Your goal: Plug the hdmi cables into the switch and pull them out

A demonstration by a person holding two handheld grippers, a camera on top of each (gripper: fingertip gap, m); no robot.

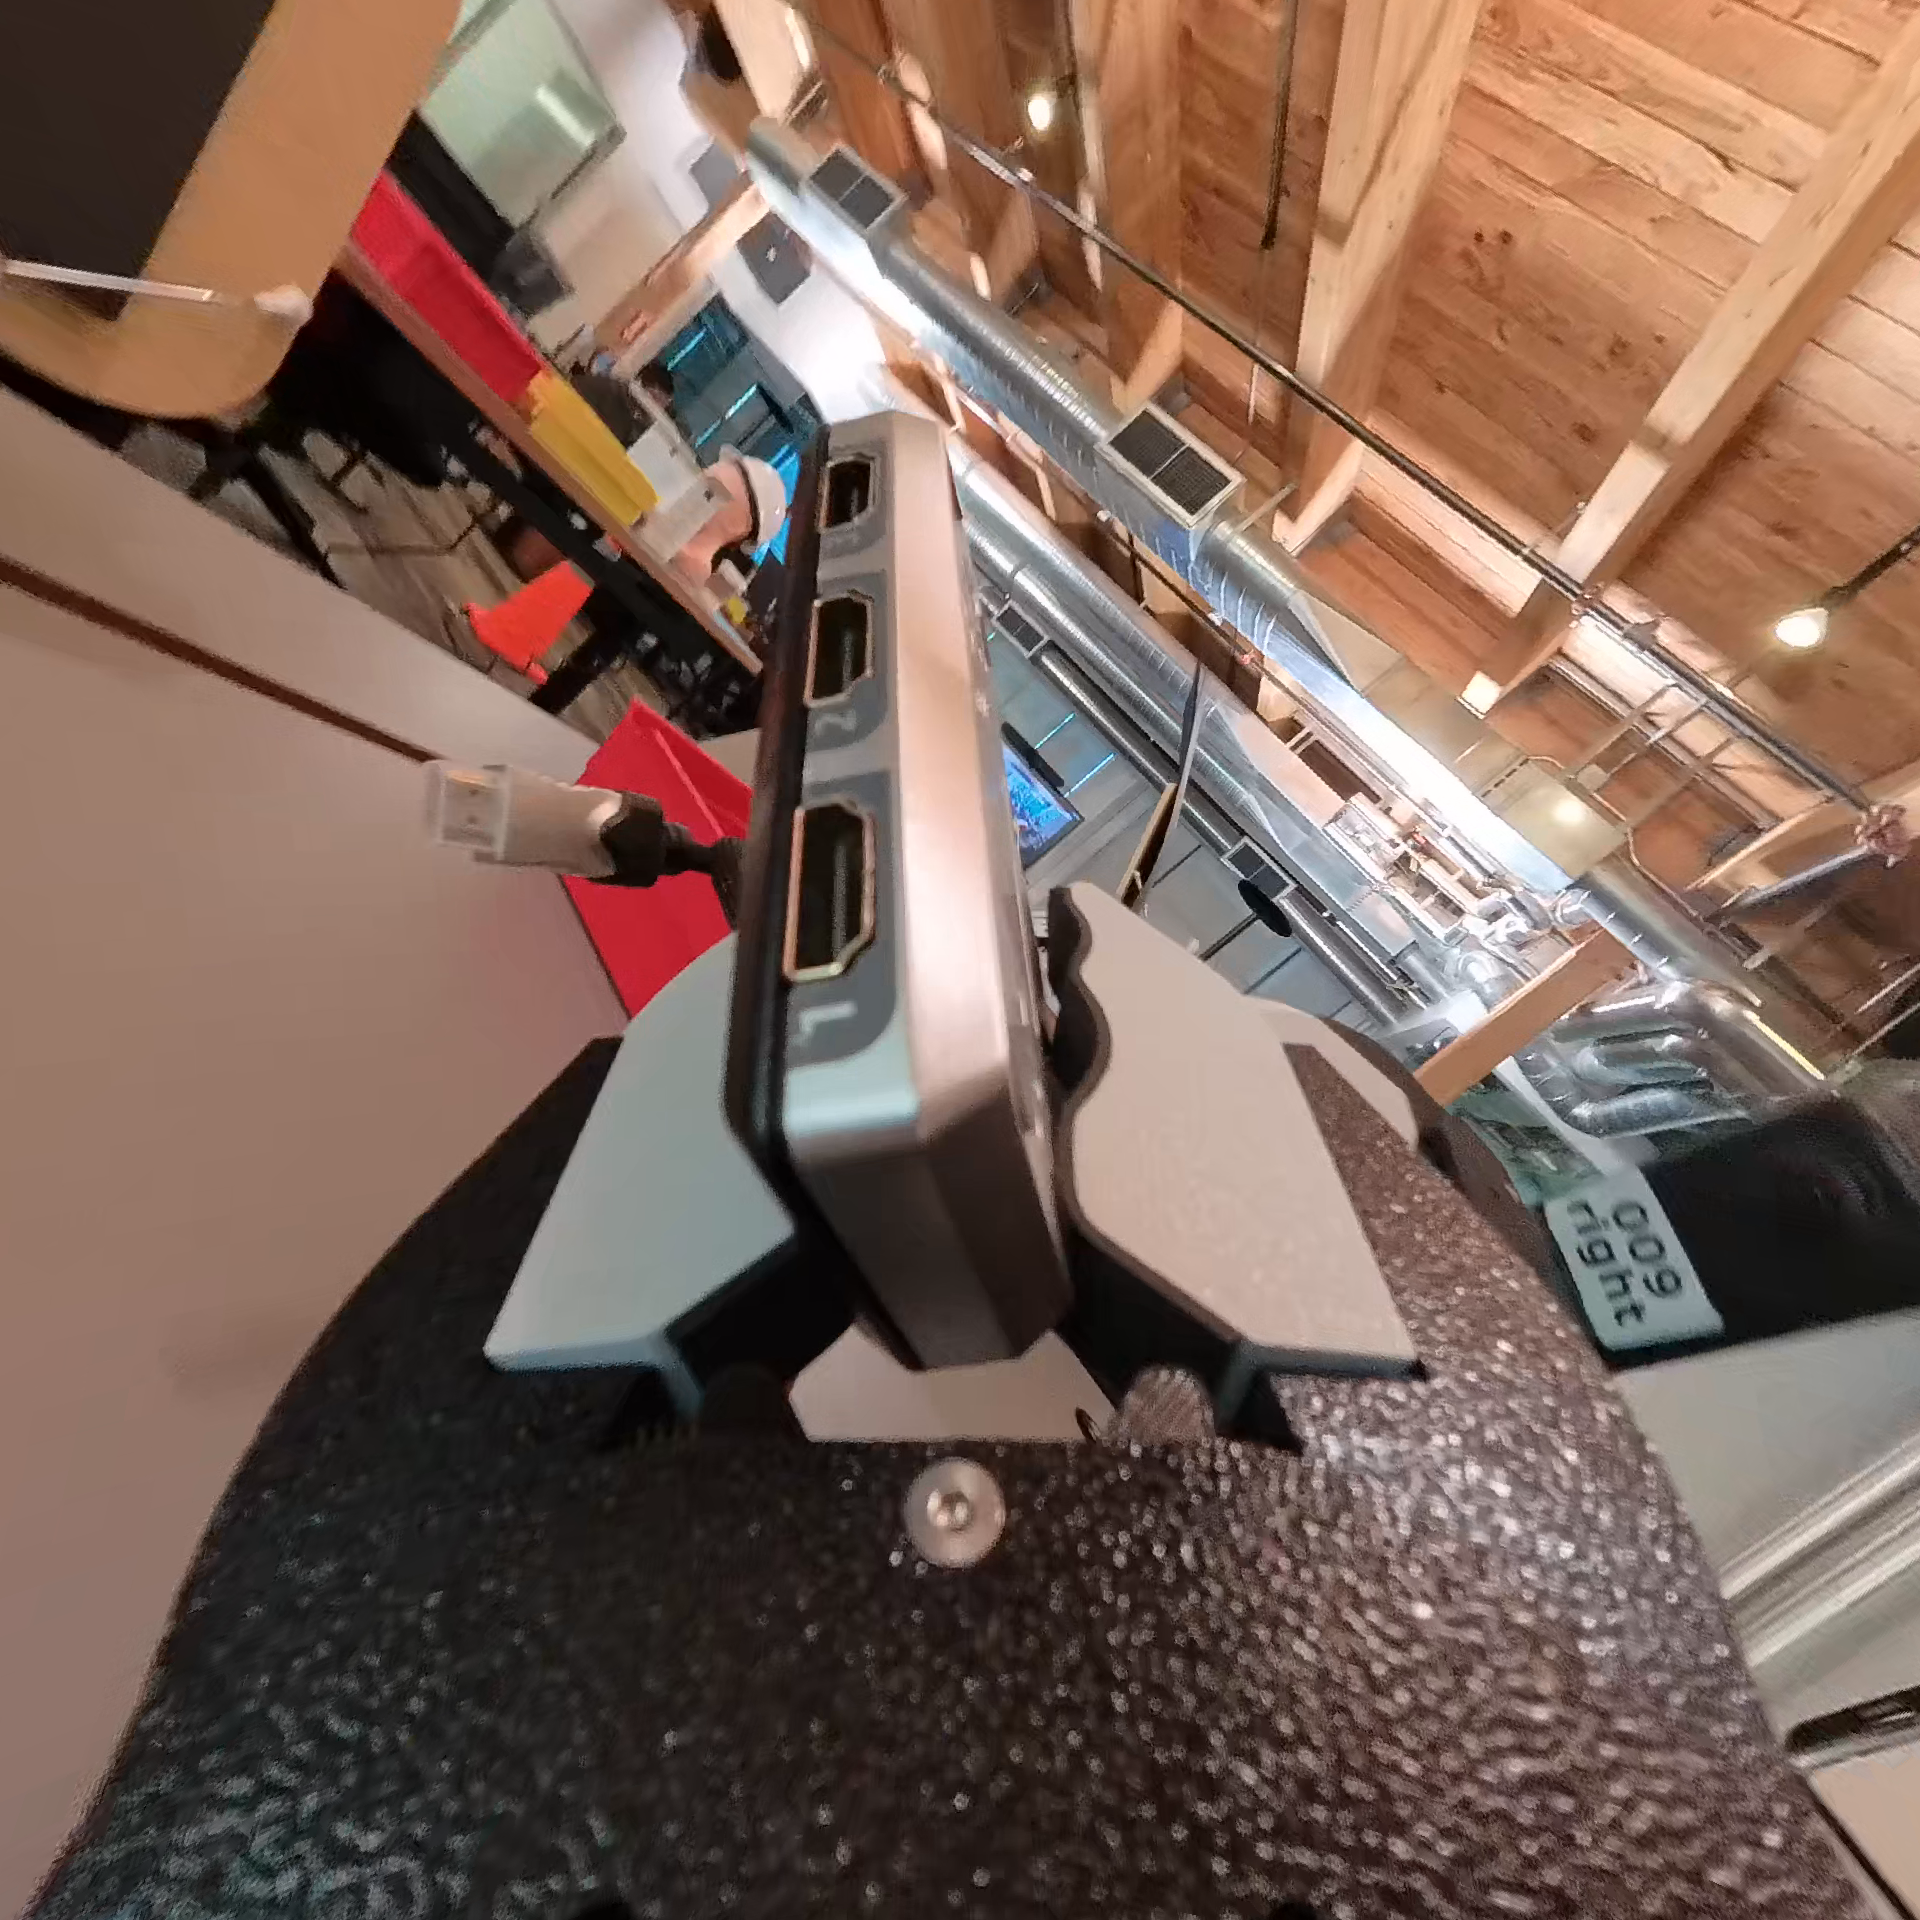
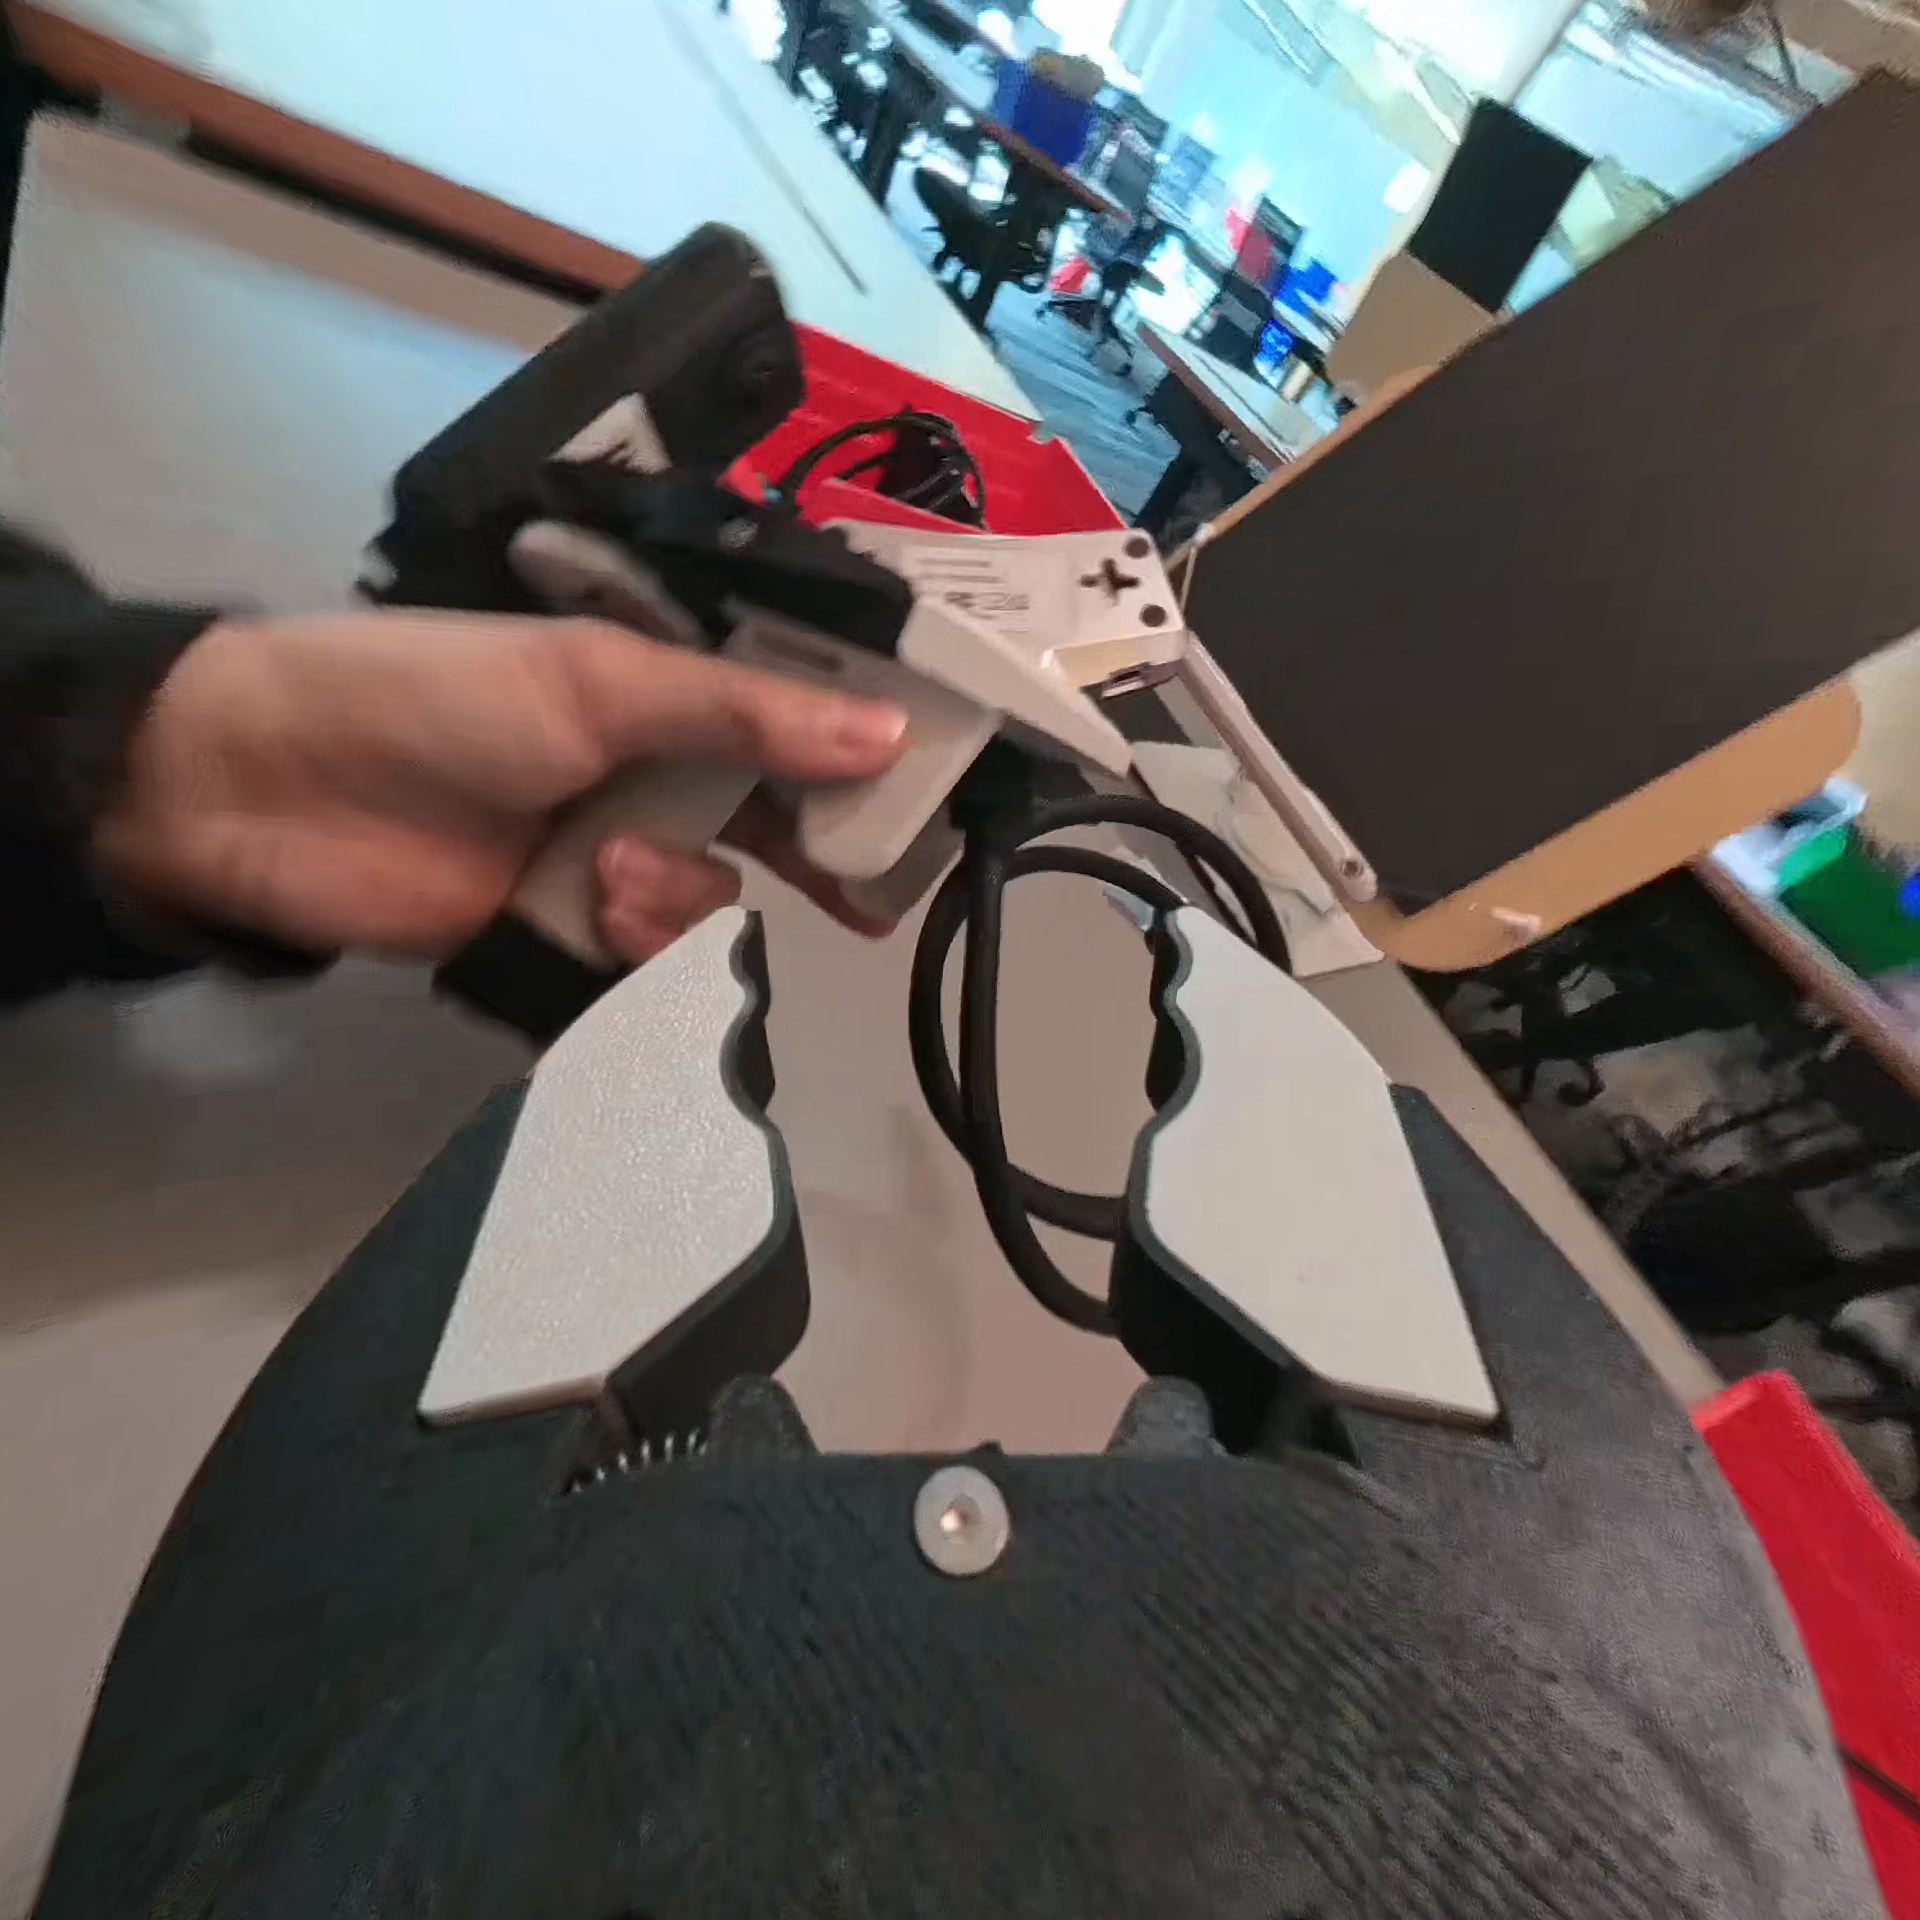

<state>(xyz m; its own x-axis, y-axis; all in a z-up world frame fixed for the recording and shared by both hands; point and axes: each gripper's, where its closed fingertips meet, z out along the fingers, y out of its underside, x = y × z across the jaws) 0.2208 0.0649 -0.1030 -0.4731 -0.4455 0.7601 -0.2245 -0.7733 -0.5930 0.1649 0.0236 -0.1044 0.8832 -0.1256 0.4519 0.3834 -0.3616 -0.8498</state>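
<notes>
- Grey switch (image 1: 914,935) is clamped between the fingers of the left gripper (image 1: 935,1122), lifted, its three ports empty.
- Silver HDMI plug (image 1: 520,821) hangs beside it, unplugged.
- Right gripper (image 2: 961,1049) is wide open, holding nothing; the black cable (image 2: 987,1039) loops between its fingers.
- Red bin (image 2: 883,416) stands behind.

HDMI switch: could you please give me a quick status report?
Left hand-held gripper shut on slim grey metal HDMI switch, three ports empty. Right hand-held gripper open, empty. Black cable ahead.

Switch (image 1: 914,935) between hand-held gripper (image 1: 904,1049) fingers; cable plug (image 1: 520,821) to its left.
</notes>
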